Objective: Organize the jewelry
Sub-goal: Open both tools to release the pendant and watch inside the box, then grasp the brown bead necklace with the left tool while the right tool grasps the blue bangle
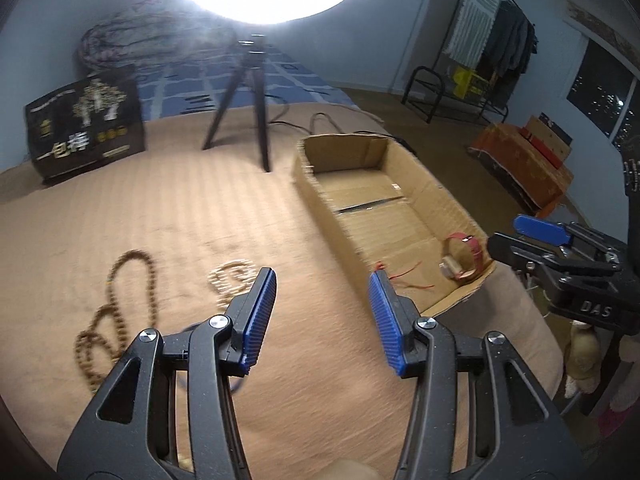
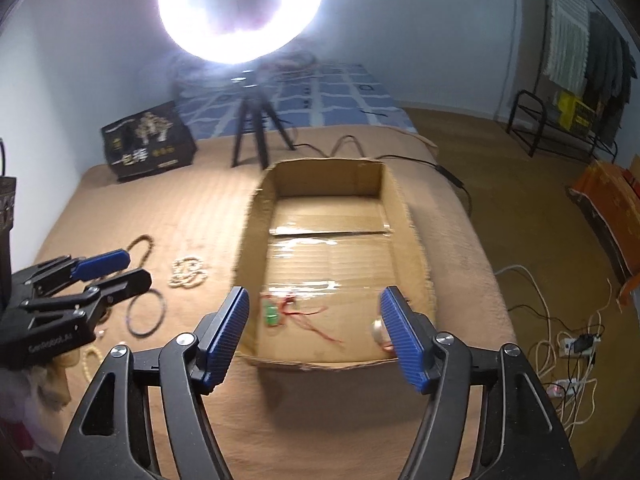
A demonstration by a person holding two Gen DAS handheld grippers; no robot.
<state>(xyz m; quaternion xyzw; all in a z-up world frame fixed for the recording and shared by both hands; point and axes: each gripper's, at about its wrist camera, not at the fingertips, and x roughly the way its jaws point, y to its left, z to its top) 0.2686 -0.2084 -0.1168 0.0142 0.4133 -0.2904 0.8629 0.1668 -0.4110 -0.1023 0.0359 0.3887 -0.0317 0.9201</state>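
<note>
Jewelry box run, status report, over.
Left gripper and right gripper open, empty. Red watch in cardboard box; bead necklaces still on blanket. Nothing blocking.

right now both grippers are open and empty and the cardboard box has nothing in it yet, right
Not quite. Both the left gripper and right gripper are open and empty, but the cardboard box is not empty: the right wrist view shows a green charm on red string on its floor, and the left wrist view a pink watch.
</note>
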